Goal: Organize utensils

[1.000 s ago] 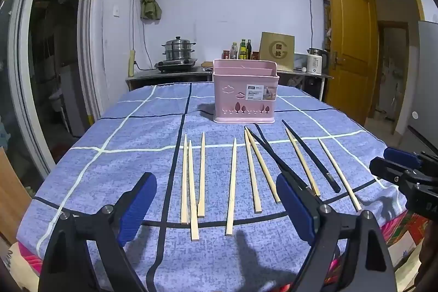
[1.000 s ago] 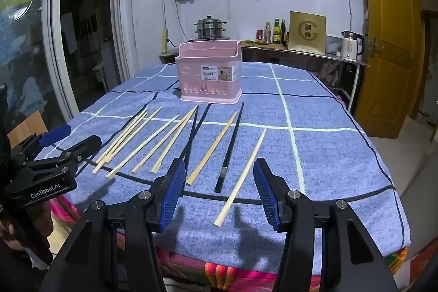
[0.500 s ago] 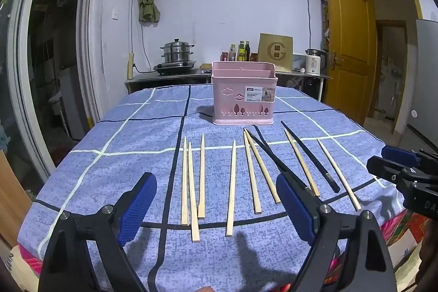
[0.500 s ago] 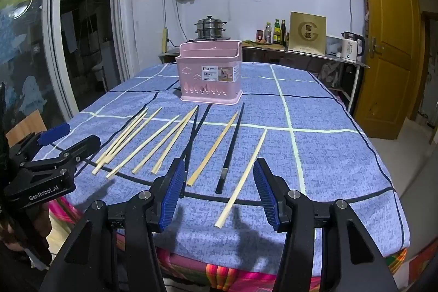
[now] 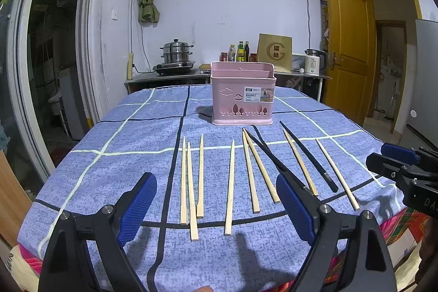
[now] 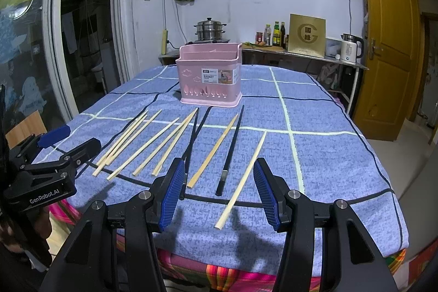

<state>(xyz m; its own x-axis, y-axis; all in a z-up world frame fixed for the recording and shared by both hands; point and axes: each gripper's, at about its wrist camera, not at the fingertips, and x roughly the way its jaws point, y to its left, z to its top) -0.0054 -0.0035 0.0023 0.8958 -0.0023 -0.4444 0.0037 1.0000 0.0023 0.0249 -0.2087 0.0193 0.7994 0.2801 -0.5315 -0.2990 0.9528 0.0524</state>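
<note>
Bamboo chopsticks look light, stiff, slippery; pinch one mid-shaft, with left gripper and right gripper both spread wide, empty

Chopsticks laid out before a pink basket on a blue checked worktop.

The left hand-held gripper hovers over the near edge of the worktop, its blue-padded jaws wide apart and empty. Between and beyond them lie wooden chopsticks in a loose row, with two black chopsticks among those to the right. The pink basket stands upright behind them. The right hand-held gripper shows at the right edge.
</note>
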